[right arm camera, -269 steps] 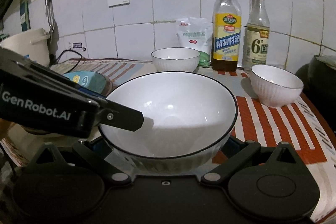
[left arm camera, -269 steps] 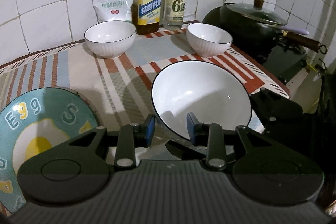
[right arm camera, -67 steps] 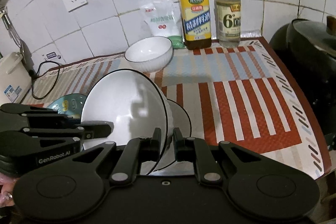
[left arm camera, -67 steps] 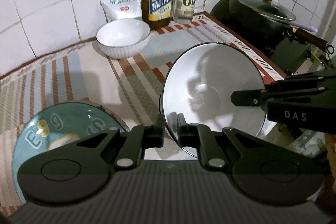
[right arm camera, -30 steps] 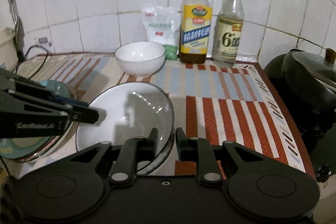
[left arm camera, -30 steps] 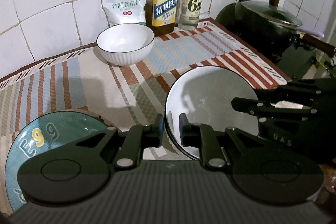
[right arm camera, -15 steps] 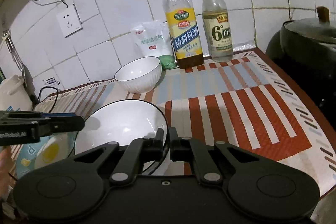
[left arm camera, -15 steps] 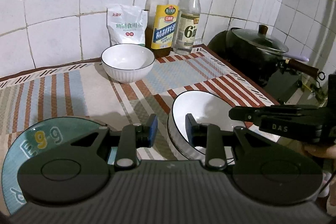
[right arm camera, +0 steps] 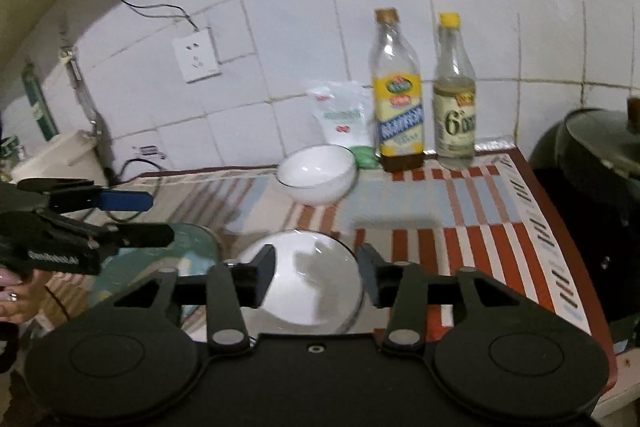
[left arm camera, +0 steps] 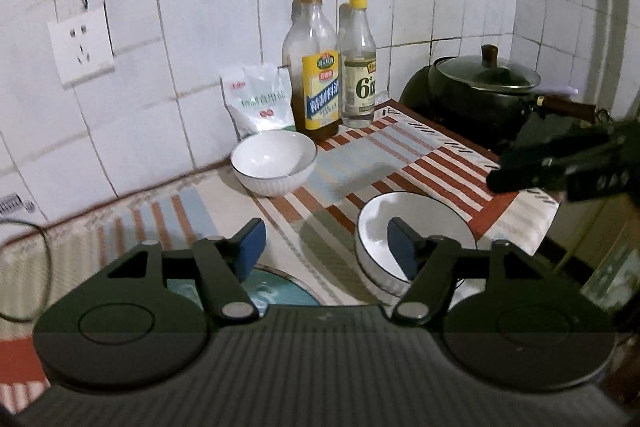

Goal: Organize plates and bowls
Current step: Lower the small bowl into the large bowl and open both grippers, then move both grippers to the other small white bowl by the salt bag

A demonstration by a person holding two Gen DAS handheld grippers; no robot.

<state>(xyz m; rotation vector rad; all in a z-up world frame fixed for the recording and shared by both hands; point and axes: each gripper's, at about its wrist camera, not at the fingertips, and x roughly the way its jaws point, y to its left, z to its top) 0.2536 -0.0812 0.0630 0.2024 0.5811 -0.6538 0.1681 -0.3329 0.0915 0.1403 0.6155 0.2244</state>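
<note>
Both tools are empty, fingers spread wide: the left gripper low in its frame, the right gripper low in its own. The large bowl sits lower right, near the mat's front edge; a careless brush could tip it off. The small bowl waits mid-frame just in front of the bottles, which a reach might topple. The plate lies lower left.

The big bowl sits on the striped mat, right of the plate. The small bowl is behind them, near two bottles. A pot stands farther right, maybe on a stove.
</note>
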